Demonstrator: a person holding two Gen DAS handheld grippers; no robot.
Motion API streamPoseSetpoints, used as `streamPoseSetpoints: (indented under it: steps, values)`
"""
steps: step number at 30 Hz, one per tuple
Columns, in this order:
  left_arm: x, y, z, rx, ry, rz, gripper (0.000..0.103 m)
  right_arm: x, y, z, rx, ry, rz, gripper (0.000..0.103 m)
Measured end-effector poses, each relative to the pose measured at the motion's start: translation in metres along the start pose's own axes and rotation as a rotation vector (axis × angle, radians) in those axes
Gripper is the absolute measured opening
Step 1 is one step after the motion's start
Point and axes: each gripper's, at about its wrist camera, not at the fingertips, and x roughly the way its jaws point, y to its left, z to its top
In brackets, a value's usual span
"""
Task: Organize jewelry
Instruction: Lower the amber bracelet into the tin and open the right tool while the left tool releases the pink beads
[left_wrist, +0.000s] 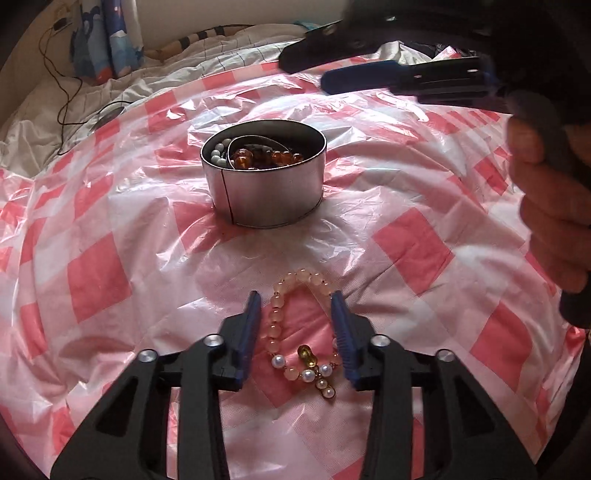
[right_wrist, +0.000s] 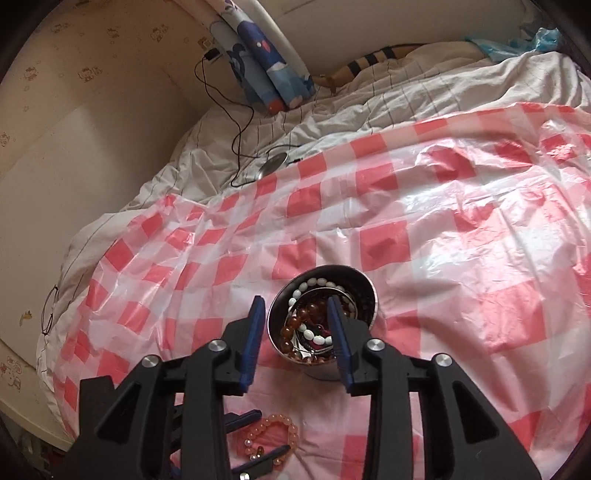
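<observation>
A pale pink bead bracelet (left_wrist: 291, 321) with pearls and a gold charm lies on the red-and-white checked plastic sheet (left_wrist: 110, 280). My left gripper (left_wrist: 295, 301) is open and low, with its blue fingers on both sides of the bracelet. The bracelet also shows in the right wrist view (right_wrist: 271, 437). A round metal tin (left_wrist: 264, 177) beyond holds amber, white and dark beads. My right gripper (right_wrist: 295, 306) is open and empty, hovering above the tin (right_wrist: 364, 291). It shows in the left wrist view (left_wrist: 354, 77) at the top right.
The sheet lies over a white quilt (right_wrist: 369, 99) on a bed. A black cable (right_wrist: 240, 122) and a round device lie at the far left. A blue patterned pillow (right_wrist: 266, 55) leans on the wall. Eyeglasses (right_wrist: 50, 310) rest at the bed's left edge.
</observation>
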Motion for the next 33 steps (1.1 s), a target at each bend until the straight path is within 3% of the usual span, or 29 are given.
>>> streamPoseSetpoints:
  steps: [3, 7, 10, 14, 16, 19, 21, 24, 26, 29, 31, 33]
  values:
    - [-0.01, 0.0, 0.004, 0.006, -0.011, -0.031, 0.006, -0.033, -0.011, -0.013, 0.023, -0.036, -0.001, 0.042]
    - [-0.044, 0.005, 0.033, -0.04, -0.122, -0.068, 0.006, -0.062, -0.03, -0.03, 0.079, -0.082, -0.009, 0.044]
    - [-0.061, 0.01, 0.068, -0.064, -0.204, -0.069, 0.006, -0.062, -0.048, -0.035, 0.159, -0.093, 0.012, 0.044]
    - [-0.061, 0.017, 0.109, -0.097, -0.266, -0.097, 0.006, -0.054, -0.055, -0.037, 0.163, -0.079, -0.006, 0.044]
    - [-0.05, 0.022, 0.121, -0.129, -0.264, -0.111, 0.007, -0.052, -0.059, -0.037, 0.176, -0.079, -0.005, 0.044]
    - [-0.019, 0.032, 0.126, -0.196, -0.193, -0.114, 0.007, -0.049, -0.064, -0.037, 0.186, -0.073, -0.016, 0.044]
    - [0.004, 0.038, 0.12, -0.225, -0.127, -0.055, 0.008, -0.047, -0.067, -0.037, 0.193, -0.068, -0.021, 0.045]
    - [0.008, 0.048, 0.107, -0.246, -0.114, 0.003, 0.009, -0.045, -0.067, -0.038, 0.188, -0.067, -0.032, 0.048]
    - [-0.006, 0.051, 0.097, -0.255, -0.133, 0.024, 0.032, -0.045, -0.065, -0.039, 0.179, -0.064, -0.036, 0.05]
    - [-0.033, 0.045, 0.076, -0.236, -0.174, 0.072, 0.055, -0.043, -0.056, -0.041, 0.136, -0.054, -0.066, 0.05]
    - [-0.047, 0.034, 0.056, -0.224, -0.176, 0.104, 0.065, -0.044, -0.04, -0.046, 0.058, -0.051, -0.118, 0.051]
    - [-0.059, 0.023, 0.033, -0.214, -0.177, 0.148, 0.075, -0.047, -0.017, -0.053, -0.053, -0.057, -0.193, 0.059]
